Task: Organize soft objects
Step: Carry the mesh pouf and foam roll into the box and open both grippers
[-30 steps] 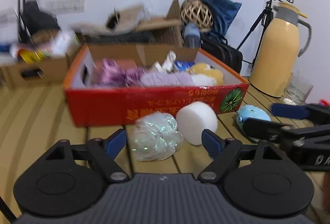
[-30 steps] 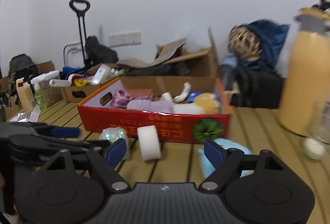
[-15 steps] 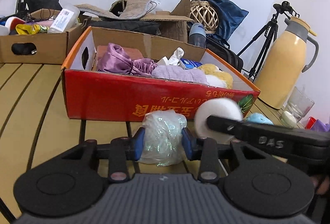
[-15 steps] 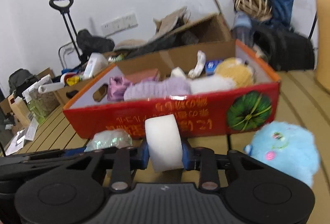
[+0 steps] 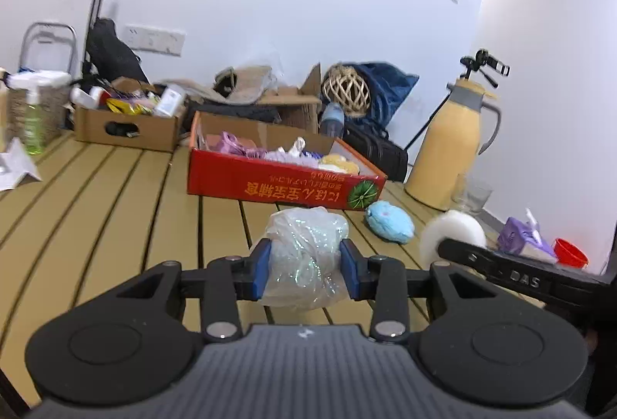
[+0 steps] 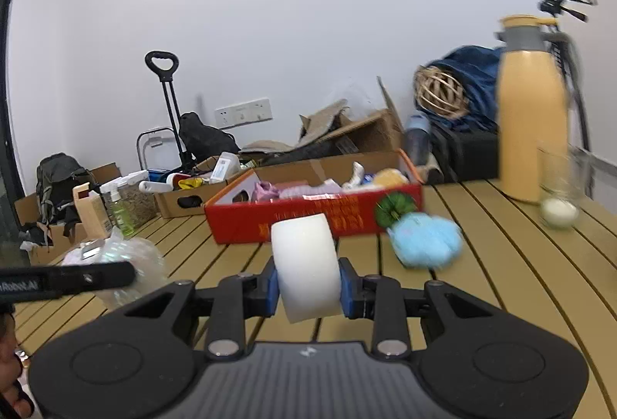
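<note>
Left gripper [image 5: 304, 266]: its blue pads press on both sides of a crumpled clear plastic bag [image 5: 304, 257], having just closed on it.
Plastic bag: translucent, wrinkled, with a faint iridescent green shimmer; it bulges above and below the pads, off the surface [image 5: 115, 207].
Right gripper [image 6: 307, 290]: its jaws have just closed onto a white foam roll [image 6: 304, 265], pads on the two flat ends.
Foam roll: smooth, matte white, a squat cylinder that stands taller than the pads.
Blue plush toy [image 6: 426, 239]: fluffy, pale blue, lying on the surface ahead and right of the right gripper, just before the red box [image 6: 308, 216].
Red box: beyond both grippers, open, filled with purple, white and yellow soft things.
</note>
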Tool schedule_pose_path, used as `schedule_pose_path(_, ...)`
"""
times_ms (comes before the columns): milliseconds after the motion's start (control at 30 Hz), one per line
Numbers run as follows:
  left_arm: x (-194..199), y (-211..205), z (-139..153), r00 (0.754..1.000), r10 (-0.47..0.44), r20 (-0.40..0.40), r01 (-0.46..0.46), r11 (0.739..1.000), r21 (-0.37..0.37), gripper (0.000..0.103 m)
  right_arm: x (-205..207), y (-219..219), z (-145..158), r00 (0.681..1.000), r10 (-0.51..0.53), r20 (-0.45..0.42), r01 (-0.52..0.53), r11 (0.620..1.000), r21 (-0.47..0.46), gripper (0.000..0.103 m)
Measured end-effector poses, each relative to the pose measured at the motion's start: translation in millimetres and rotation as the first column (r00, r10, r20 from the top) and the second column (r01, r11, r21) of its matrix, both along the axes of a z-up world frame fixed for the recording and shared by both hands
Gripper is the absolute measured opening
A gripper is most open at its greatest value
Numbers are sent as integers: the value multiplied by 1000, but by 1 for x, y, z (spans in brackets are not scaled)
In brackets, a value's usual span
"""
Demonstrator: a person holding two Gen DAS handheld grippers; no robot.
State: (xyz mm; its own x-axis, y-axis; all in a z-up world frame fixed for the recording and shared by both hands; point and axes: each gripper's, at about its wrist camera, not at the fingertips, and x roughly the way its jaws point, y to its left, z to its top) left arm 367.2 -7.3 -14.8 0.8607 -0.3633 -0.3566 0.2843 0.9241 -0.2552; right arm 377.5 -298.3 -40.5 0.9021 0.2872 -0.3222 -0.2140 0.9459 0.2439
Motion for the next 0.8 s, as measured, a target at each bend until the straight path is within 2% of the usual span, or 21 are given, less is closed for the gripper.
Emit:
schedule_pose_path(233,-67,-4,24,996,17,88,-17,1000,-9,39,-75,-9,28,995,5,99,-5,1000,7,29)
schedule_pose_path(467,-122,-2,45,984,18,176,-18,1000,-2,39,-118,-6,48,986,20,165,-21,1000,2,29)
schedule_pose_path(633,-136,2,50,979,20,202,-17,1000,-13,39,-128,4,56,980,44,195,-43,999,-12,30)
schedule_pose_path(800,-129,6,53,978,31,206,-26,999,-26,39,-125,9,56,978,60,199,-57,998,-17,30)
